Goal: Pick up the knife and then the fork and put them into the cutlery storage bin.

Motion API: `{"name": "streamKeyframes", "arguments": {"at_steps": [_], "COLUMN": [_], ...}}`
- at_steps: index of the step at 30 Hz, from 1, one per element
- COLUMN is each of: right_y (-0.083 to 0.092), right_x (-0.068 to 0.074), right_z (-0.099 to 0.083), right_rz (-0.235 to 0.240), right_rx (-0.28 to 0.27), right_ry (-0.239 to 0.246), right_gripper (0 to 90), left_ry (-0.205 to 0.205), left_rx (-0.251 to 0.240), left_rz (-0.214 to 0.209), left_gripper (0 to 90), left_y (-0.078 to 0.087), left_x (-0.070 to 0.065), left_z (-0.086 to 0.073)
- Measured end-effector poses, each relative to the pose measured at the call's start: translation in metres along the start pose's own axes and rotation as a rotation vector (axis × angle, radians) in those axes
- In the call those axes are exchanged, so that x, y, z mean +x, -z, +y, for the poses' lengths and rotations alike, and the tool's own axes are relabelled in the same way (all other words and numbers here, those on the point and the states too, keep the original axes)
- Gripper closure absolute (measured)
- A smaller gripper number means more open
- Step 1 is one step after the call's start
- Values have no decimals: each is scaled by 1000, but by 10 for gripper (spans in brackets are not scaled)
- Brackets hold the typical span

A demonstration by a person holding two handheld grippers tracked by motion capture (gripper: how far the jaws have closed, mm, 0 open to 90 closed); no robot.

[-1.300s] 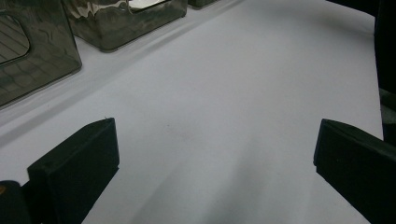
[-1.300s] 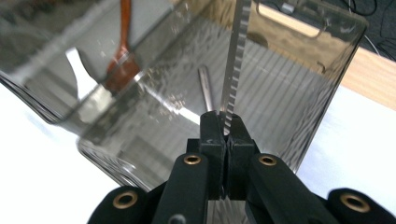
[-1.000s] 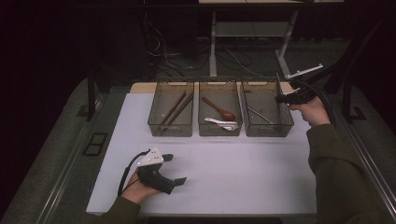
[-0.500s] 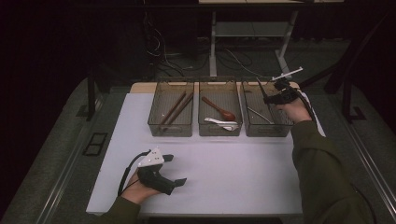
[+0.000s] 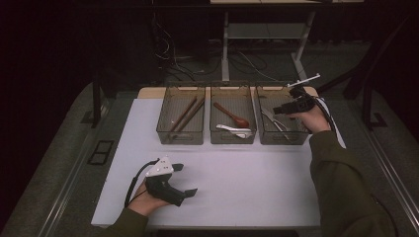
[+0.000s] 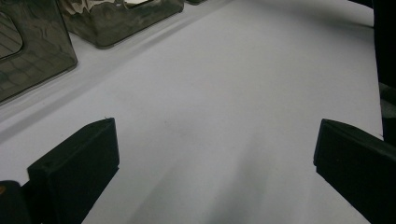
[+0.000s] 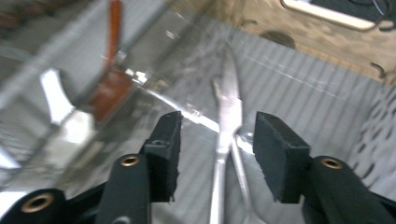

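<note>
1. I am holding the right gripper over the rightmost bin, at the right of centre in the high view.
2. Its jaws have just been opening and are now standing partly apart, with nothing pressed between the pads.
3. In the right gripper view, a metal knife and a second metal utensil beside it are lying on the bin floor, crossing just below the gap between the jaws at the lower middle of the frame.
4. In the high view that cutlery is sitting inside the rightmost bin, just left of the gripper.
5. I am resting the left gripper on the white mat at the lower left of the high view, jaws spread wide and empty.
6. The middle bin is holding a brown spoon and a white spoon; the left bin is holding brown chopsticks.
</note>
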State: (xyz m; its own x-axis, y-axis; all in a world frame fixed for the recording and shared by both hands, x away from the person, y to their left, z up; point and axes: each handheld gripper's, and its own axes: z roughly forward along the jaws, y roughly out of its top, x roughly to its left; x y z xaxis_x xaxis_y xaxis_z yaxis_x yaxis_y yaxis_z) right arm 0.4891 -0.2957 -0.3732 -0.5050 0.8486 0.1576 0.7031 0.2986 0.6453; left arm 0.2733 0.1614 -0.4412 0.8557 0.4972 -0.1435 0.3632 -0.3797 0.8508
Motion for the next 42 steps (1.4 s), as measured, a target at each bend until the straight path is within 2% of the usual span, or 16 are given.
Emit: {"name": "streamKeyframes", "arguments": {"at_steps": [2, 12, 16, 19, 30, 39, 42], "right_y": [8, 36, 43, 48, 56, 54, 52], "right_x": [3, 23, 32, 42, 74, 92, 96], "right_z": [-2, -21, -33, -42, -79, -110, -119], "right_rz": [20, 50, 57, 54, 86, 112, 108], "right_rx": [-28, -149, -188, -200, -224, -224, -229], "right_ry": [2, -3, 26, 62, 132, 167, 162], "right_gripper": [451, 242, 186, 174, 150, 150, 150], "left_ry": [2, 2, 6, 6, 10, 11, 11], "left_rx": [-2, 14, 16, 17, 18, 15, 15], "left_rz": [1, 2, -1, 0, -4, -5, -4], "left_gripper": [0, 0, 0, 0, 0, 0, 0], "left_y": [0, 0, 0, 0, -1, 0, 0], "left_x": [0, 1, 1, 1, 2, 2, 2], "left_z": [0, -1, -1, -1, -1, -1, -1]}}
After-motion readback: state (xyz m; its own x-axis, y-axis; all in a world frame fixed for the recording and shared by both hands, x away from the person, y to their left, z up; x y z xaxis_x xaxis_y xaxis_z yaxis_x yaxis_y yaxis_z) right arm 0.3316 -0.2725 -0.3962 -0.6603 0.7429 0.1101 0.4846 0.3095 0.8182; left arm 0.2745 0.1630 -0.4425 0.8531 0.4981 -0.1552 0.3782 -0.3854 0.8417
